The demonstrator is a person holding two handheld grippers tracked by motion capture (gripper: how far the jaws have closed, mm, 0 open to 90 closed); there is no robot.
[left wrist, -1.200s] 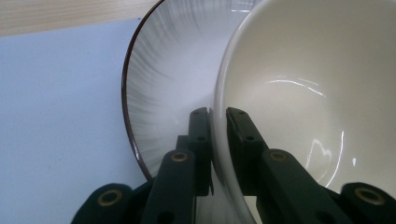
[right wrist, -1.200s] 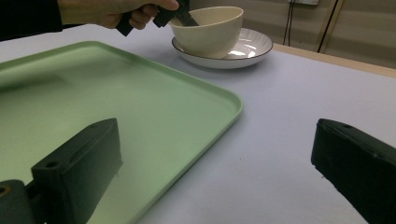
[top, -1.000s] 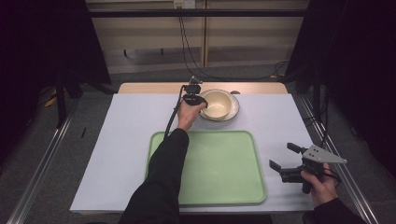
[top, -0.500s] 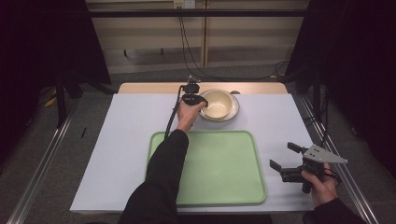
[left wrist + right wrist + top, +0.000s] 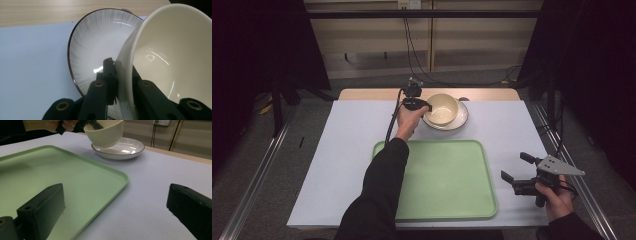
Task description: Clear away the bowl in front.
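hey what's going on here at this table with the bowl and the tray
A person holds a two-jaw gripper in each hand. The left gripper is clamped on the rim of a cream ceramic bowl, which sits tilted, raised off a white ribbed plate with a dark rim. The right gripper hangs open beside the empty light green plastic tray, holding nothing. Everything sits on a table covered with a white sheet.

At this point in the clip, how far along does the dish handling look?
Done: the left gripper is shut on the rim of the cream bowl, which is tilted and lifted off the striped plate. In hand: the bowl hangs just above that plate. Left: the green tray holds nothing, and the right gripper hovers open at its right edge. If the tray is the goal, both dishes remain to be moved.
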